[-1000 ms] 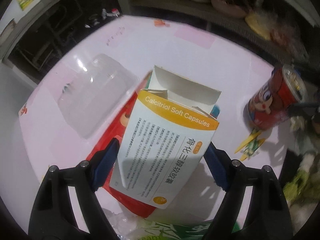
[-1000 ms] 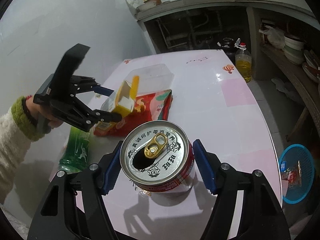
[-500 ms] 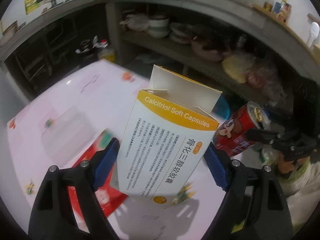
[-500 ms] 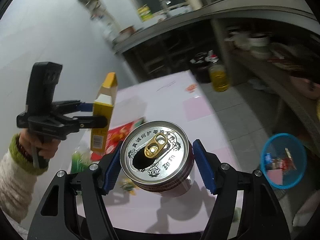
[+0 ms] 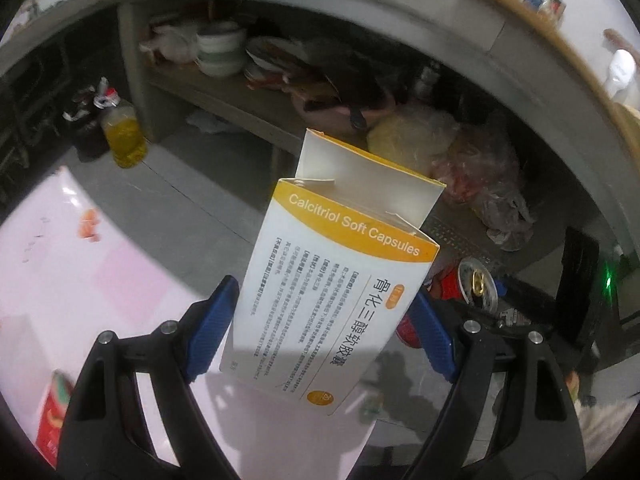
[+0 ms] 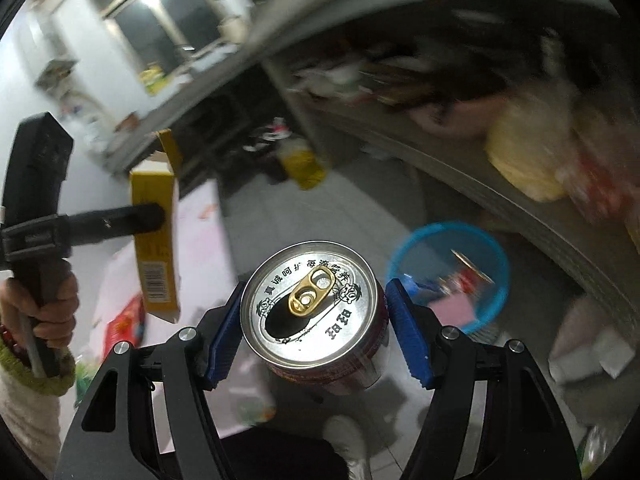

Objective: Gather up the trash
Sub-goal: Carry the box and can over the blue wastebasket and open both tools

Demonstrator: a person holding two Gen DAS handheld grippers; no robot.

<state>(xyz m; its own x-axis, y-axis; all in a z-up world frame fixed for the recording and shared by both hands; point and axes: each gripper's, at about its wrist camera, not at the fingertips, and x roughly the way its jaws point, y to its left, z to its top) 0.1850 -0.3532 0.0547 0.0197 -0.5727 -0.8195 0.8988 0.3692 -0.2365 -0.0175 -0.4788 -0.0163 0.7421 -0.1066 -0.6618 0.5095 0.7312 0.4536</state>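
Note:
My left gripper [image 5: 320, 340] is shut on an opened white and yellow capsule box [image 5: 340, 280] and holds it in the air past the pink table's edge. The box also shows in the right wrist view [image 6: 156, 232], held by the left gripper [image 6: 158, 216]. My right gripper [image 6: 316, 332] is shut on an opened red drink can [image 6: 316, 308], lifted over the floor. The can also shows in the left wrist view [image 5: 468, 284]. A blue trash basket [image 6: 448, 240] with scraps inside stands on the floor to the right of the can.
The pink table [image 5: 60, 272] lies at the left with a red snack packet [image 5: 52, 420] on it. A yellow oil bottle [image 5: 122, 132] stands on the floor. A low shelf [image 5: 248, 100] holds bowls and bags.
Both grippers have swung away from the table toward the shelf and floor, carrying the box and the can. The blue basket now lies closer to the can.

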